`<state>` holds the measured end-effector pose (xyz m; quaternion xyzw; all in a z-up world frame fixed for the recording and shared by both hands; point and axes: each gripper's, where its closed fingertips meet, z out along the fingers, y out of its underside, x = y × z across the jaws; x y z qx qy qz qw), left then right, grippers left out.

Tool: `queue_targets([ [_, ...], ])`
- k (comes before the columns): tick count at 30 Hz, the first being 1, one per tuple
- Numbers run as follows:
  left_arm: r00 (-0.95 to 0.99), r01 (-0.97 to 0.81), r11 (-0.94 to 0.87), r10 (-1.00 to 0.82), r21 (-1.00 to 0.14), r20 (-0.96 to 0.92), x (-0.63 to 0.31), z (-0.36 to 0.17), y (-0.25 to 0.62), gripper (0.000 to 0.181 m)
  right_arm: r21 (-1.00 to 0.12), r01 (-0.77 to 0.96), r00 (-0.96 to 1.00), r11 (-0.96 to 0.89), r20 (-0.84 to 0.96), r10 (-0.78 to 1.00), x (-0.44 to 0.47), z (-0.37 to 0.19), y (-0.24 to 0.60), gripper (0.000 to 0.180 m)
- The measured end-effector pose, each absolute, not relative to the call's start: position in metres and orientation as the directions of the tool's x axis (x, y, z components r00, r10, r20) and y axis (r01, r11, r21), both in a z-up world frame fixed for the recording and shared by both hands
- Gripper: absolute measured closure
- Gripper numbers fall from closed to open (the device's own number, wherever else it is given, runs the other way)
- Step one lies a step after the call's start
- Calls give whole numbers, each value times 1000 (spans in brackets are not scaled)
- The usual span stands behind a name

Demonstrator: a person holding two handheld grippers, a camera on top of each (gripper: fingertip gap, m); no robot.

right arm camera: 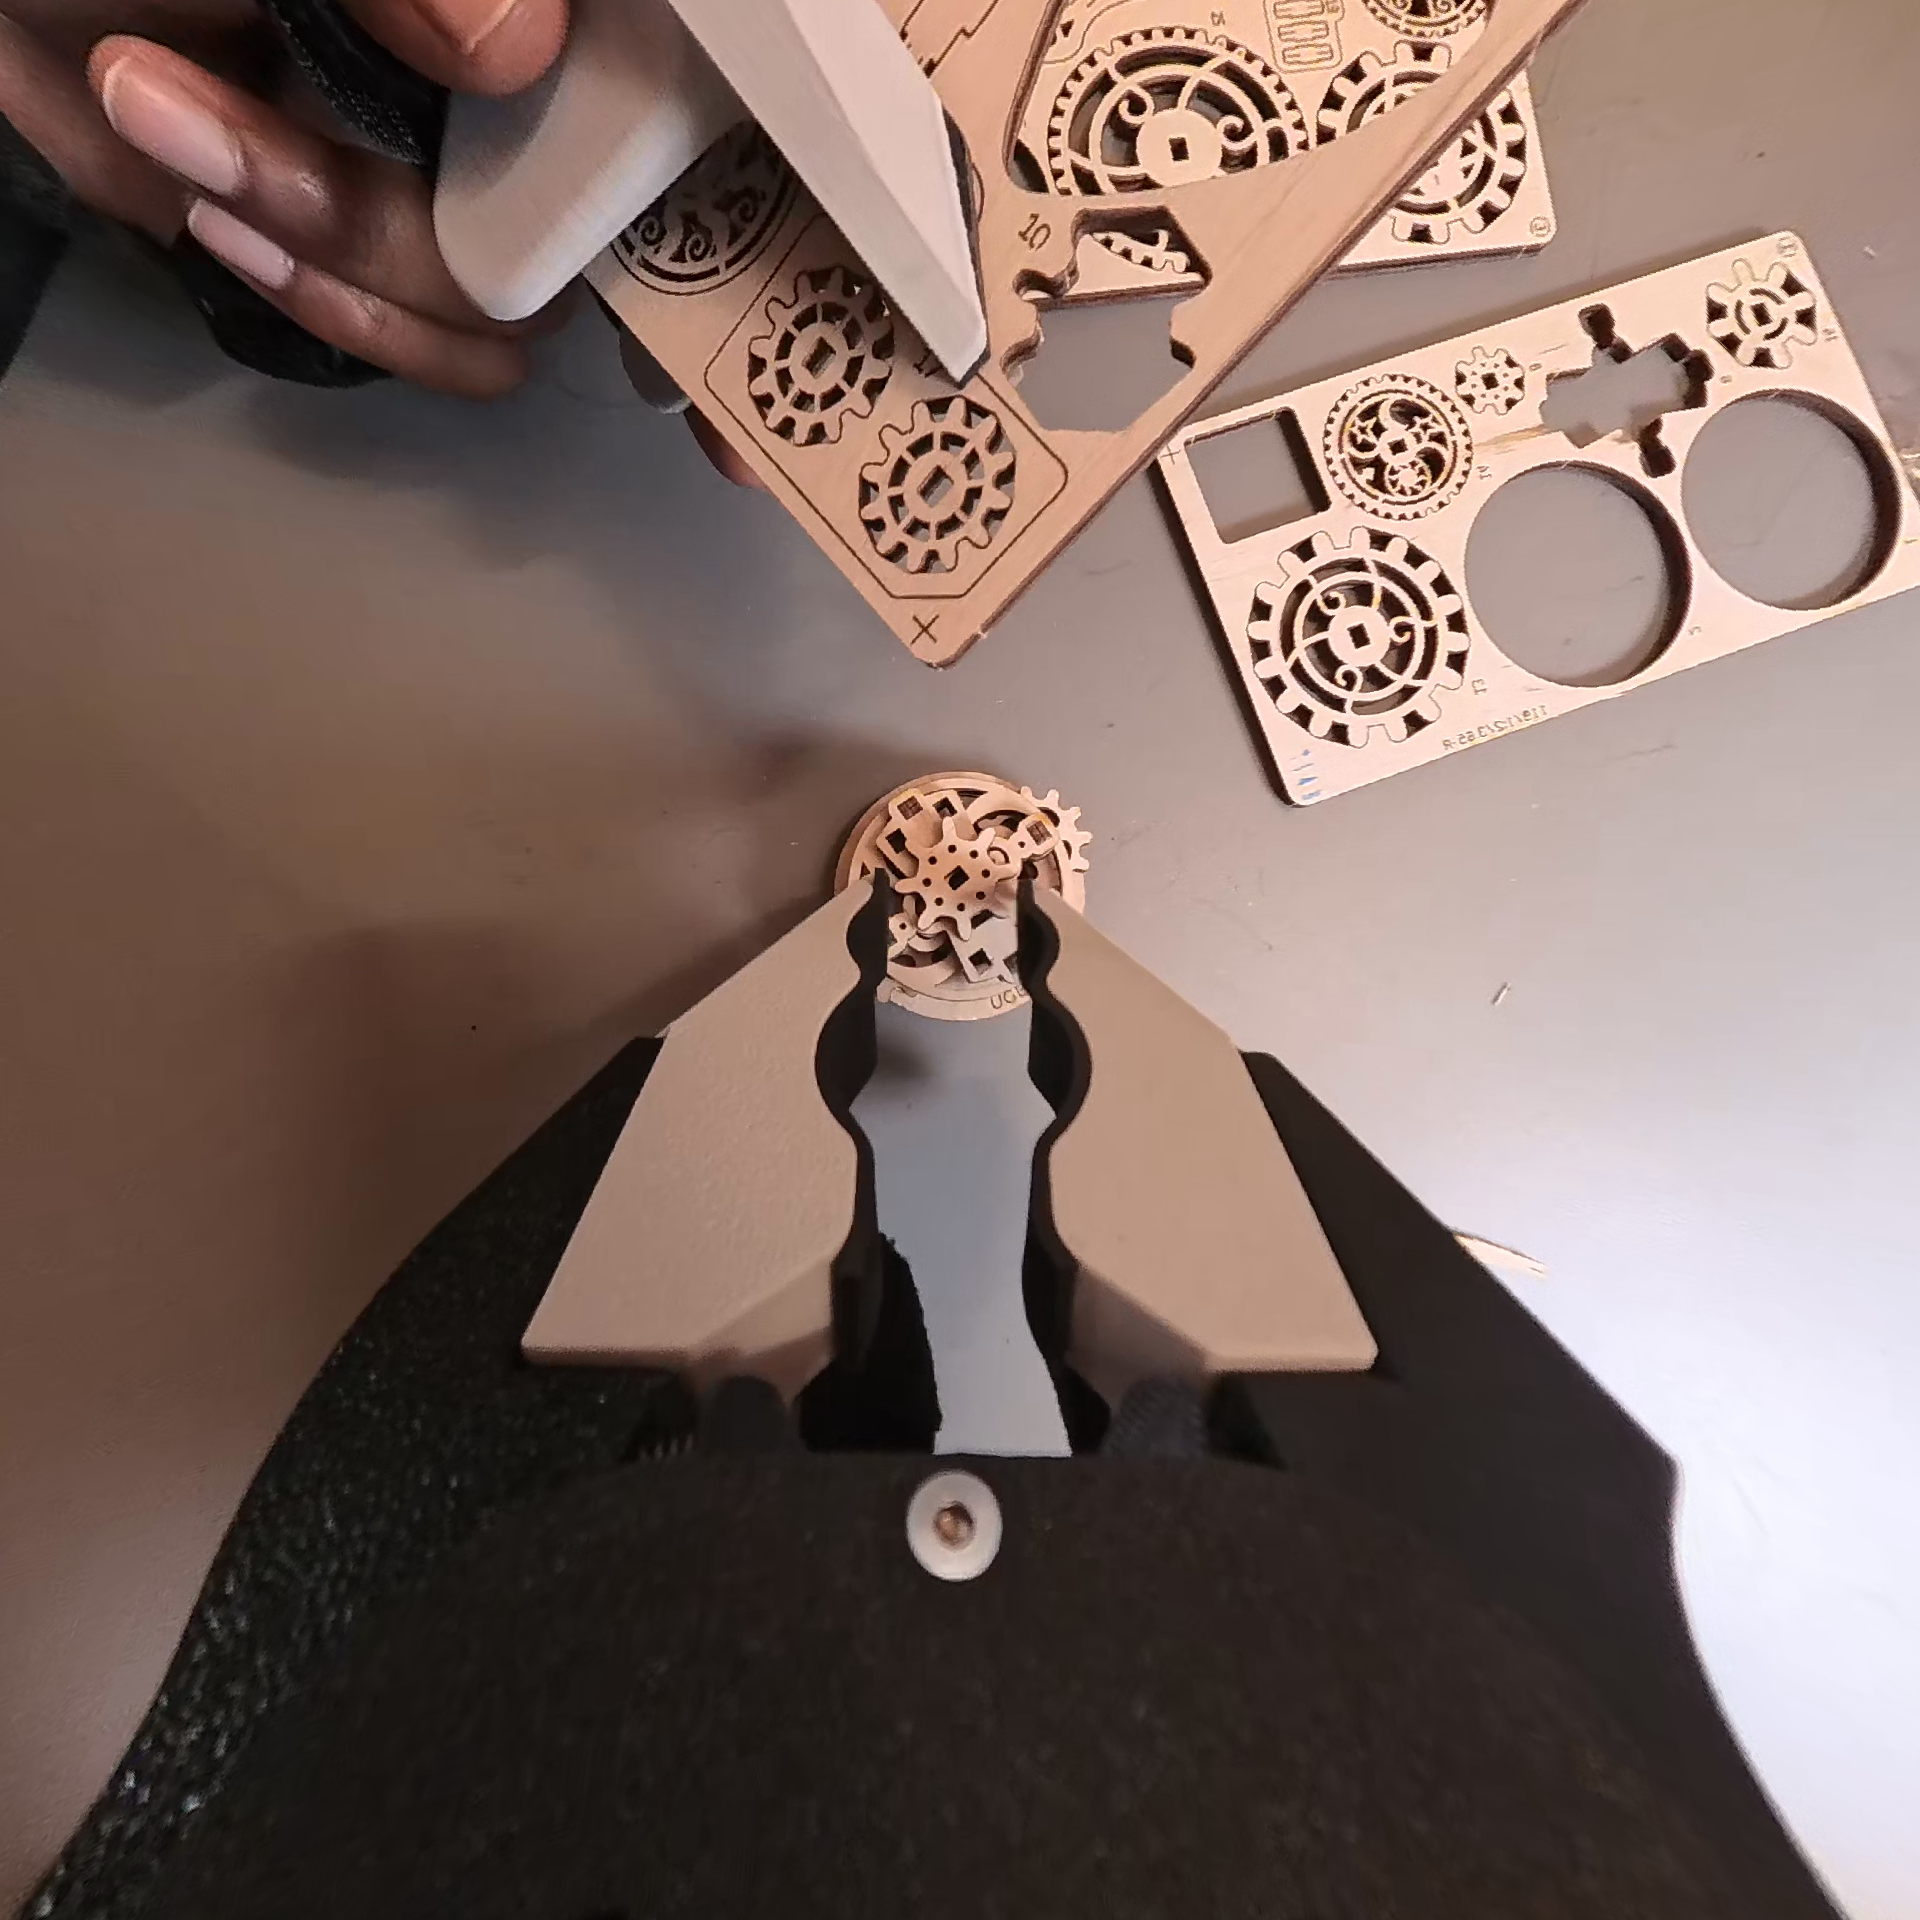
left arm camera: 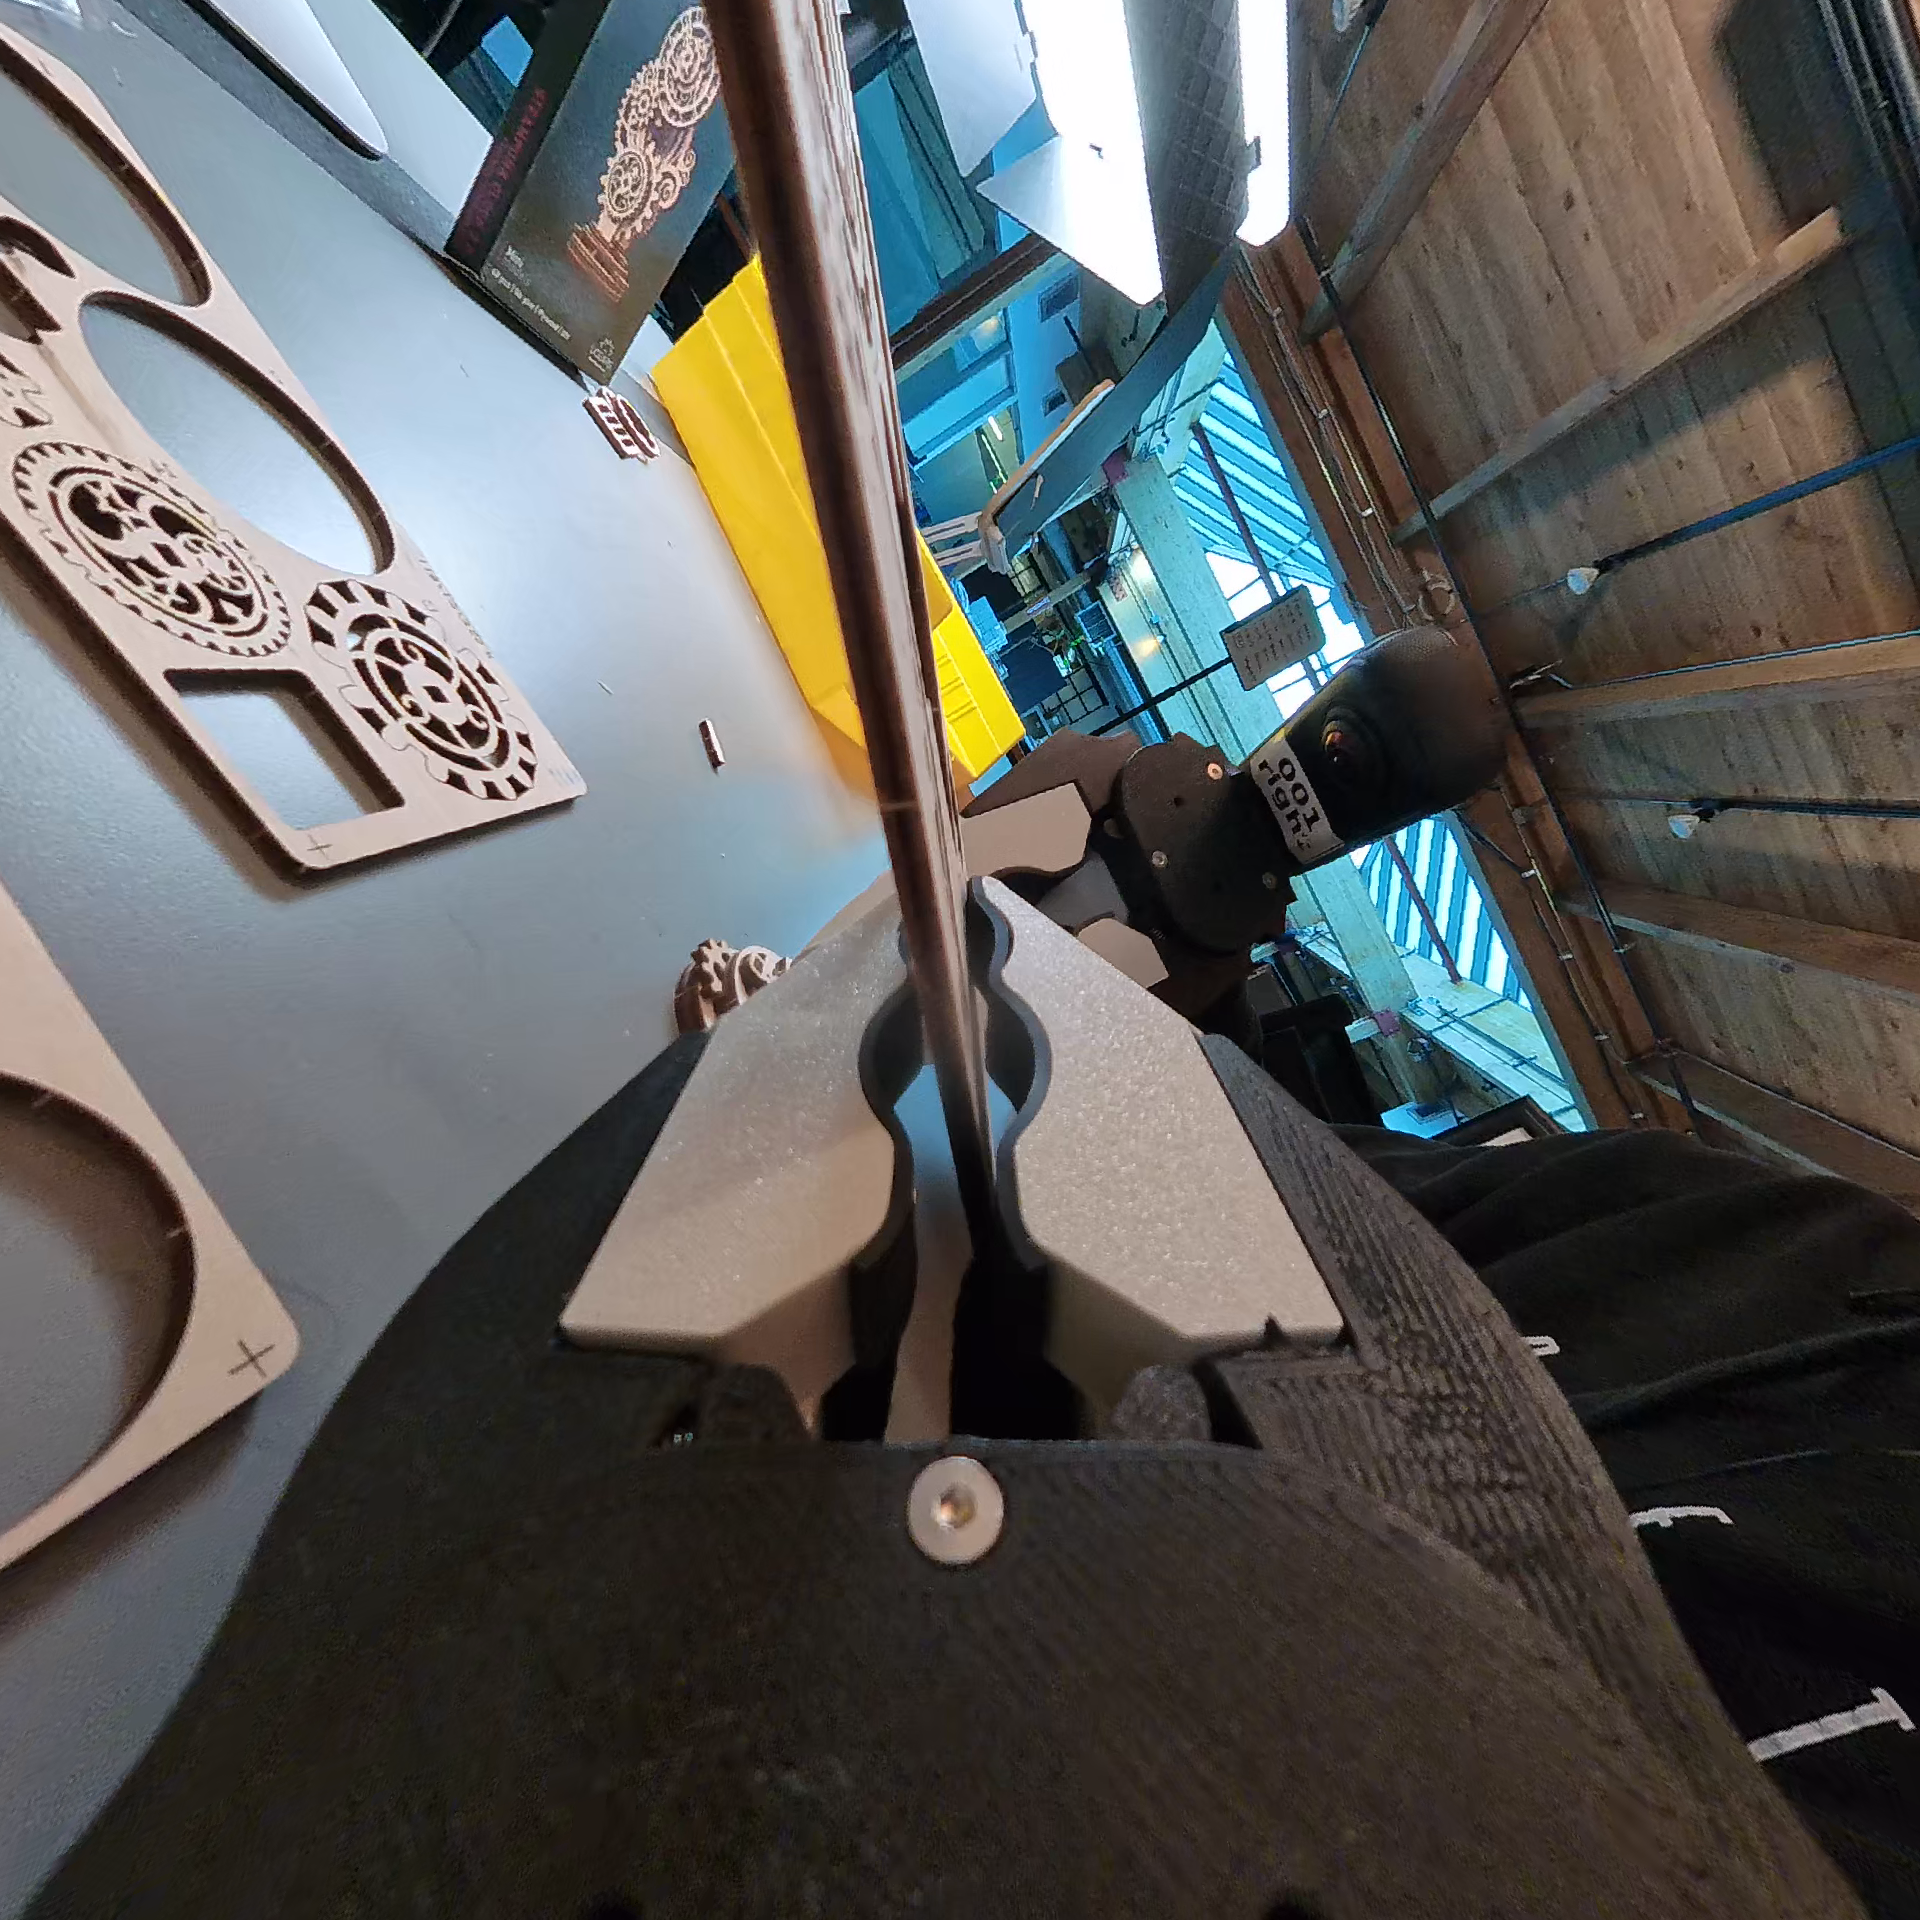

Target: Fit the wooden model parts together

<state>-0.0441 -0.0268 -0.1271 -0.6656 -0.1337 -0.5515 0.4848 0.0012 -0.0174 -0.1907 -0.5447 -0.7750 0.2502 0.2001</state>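
grey tabletop [right arm camera: 312, 727] below — left gripper [left arm camera: 940, 940] clamping the upright parts sheet [right arm camera: 935, 488], right gripper [right arm camera: 951, 883] pinching the gear assembly [right arm camera: 961, 894] on the table — best kept steady while aligning.

Small round gear assembly [right arm camera: 961, 909] flat on grey table; laser-cut gear sheet [right arm camera: 1039, 343] tilted above it.

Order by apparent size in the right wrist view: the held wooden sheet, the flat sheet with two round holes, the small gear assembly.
1. Held wooden sheet, though it is raised nearer the camera and partly cut off.
2. Flat sheet.
3. Gear assembly, clearly smallest.
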Motion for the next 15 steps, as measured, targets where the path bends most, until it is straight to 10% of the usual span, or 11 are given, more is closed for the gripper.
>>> queue_targets([
  [1, 356, 713, -494, -357, -498, 864, -44, -127, -27, 178, -609, 742, -326, 280, 38, 945, 2, -189, -17, 157],
  [15, 371, 639, -515, -444, -571, 816, -24, -118, -32, 179, -924, 366, -173, -114, -188, 967, 26, -111, -9, 154],
])
